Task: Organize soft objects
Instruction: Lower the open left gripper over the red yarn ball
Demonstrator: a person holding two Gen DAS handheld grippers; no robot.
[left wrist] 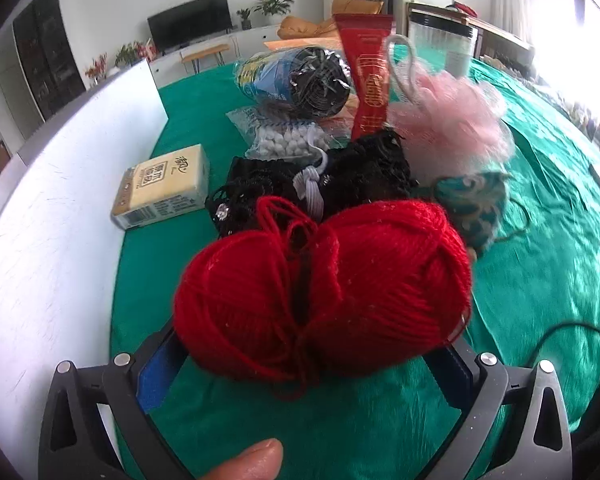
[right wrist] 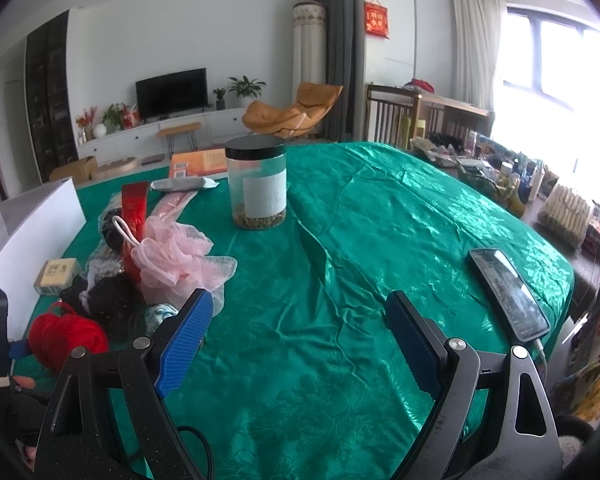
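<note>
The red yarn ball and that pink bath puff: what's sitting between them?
In the left wrist view, a heap of black lace fabric with a grey elastic band on it lies between the red yarn ball and the pink bath puff.

Yarn ball point(left wrist: 324, 296): red. Bath pouf point(left wrist: 452, 128): pale pink. Lace fabric point(left wrist: 340, 184): black. Desk cloth point(right wrist: 340, 240): glossy green. Gripper pads point(right wrist: 184, 344): blue, ribbed.

Green-clothed table point(right wrist: 340, 240) with jar point(right wrist: 256, 184), phone point(right wrist: 508, 294)

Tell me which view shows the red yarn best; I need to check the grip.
The left wrist view: the red yarn fills the centre, between the left hand-held gripper. The right wrist view shows it small at the left edge.
</note>
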